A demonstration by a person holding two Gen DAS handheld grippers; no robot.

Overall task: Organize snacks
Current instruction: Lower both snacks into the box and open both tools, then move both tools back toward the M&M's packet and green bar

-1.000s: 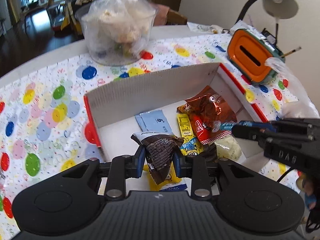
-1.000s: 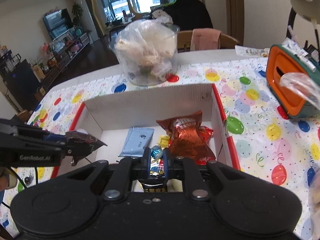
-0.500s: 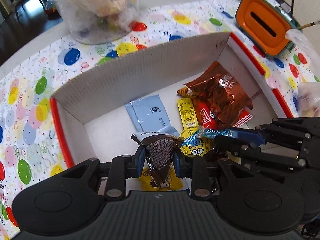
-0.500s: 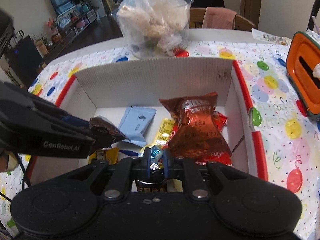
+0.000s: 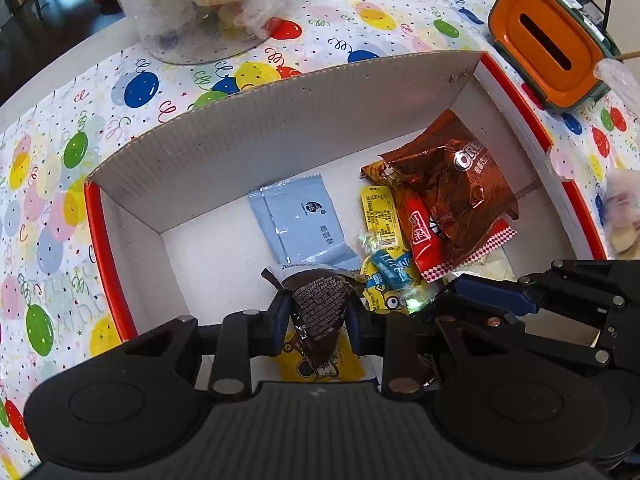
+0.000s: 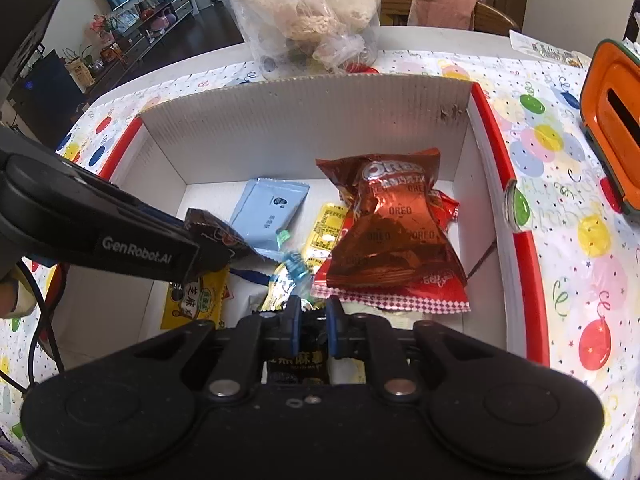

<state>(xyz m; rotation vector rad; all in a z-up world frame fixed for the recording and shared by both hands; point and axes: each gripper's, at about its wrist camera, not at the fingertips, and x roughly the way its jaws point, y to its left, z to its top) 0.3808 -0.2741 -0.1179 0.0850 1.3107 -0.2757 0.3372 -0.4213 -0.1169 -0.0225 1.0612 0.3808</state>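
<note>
Dark brown snack packet (image 5: pixel 318 312), crinkled foil with white fine print, is clamped between the left gripper (image 5: pixel 316 314) pads, held over the near-left part of the cardboard box (image 5: pixel 280 120). Right gripper (image 6: pixel 312 322) jaws are nearly closed; a blue candy wrapper (image 6: pixel 296 266) lies just past the tips, pinch cannot be told. In the box are seen 1 pale blue sachet (image 5: pixel 300 220) mid-floor, 1 shiny brown Oreo bag (image 5: pixel 452 184) by the right wall, yellow packets beside it. Balloon-print tablecloth (image 5: pixel 60 184) covers the table

Tablecloth (image 5: pixel 60 168) — coloured balloons; box (image 5: pixel 104 264) — white, red-edged.
</note>
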